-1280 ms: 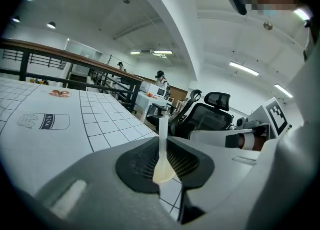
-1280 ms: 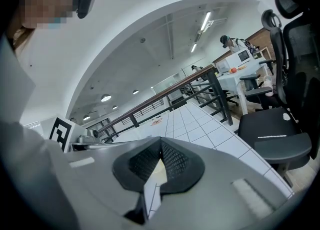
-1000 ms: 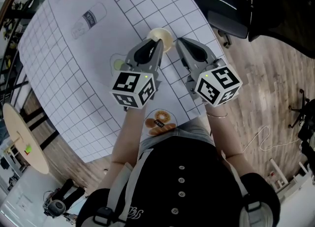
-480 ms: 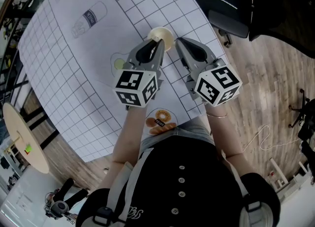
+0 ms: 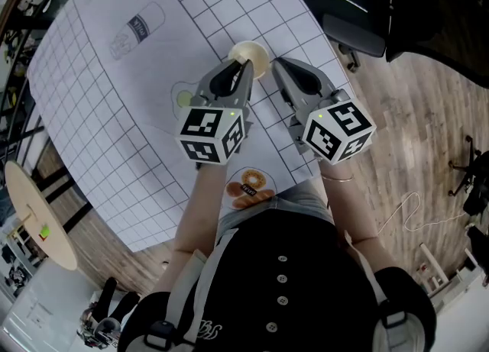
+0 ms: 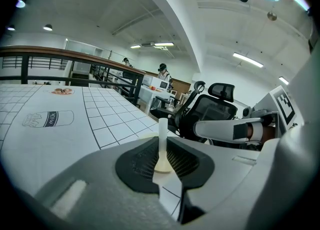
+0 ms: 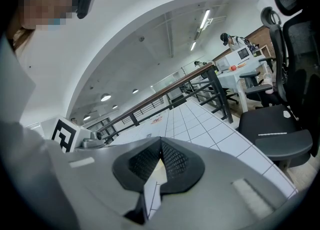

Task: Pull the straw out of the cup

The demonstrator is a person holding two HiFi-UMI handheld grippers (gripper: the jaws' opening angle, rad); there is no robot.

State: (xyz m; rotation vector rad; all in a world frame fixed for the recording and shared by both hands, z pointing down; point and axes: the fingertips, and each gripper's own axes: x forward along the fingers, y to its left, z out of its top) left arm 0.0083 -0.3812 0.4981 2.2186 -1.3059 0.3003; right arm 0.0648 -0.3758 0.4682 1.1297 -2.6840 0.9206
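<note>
A cream cup (image 5: 257, 56) stands on the white gridded table (image 5: 114, 98), near its right edge. In the left gripper view a pale upright straw (image 6: 162, 130) rises from the cup's rim (image 6: 163, 166). My left gripper (image 5: 247, 69) reaches the cup's near side, and its jaws (image 6: 162, 146) hold close on either side of the straw. My right gripper (image 5: 276, 62) is just right of the cup, not touching it. Its pads meet at the tips (image 7: 160, 146) with nothing between them. The head view does not show the straw.
The table sheet carries printed pictures: a bottle (image 5: 137, 28), a green disc (image 5: 184, 100) and a doughnut (image 5: 249, 188). A black office chair (image 5: 353, 8) stands past the table's right edge, over wooden floor. A round wooden tabletop (image 5: 37, 213) is at the lower left.
The left gripper has shifted a little to the right, towards the cup. The right gripper and the cup have stayed where they were.
</note>
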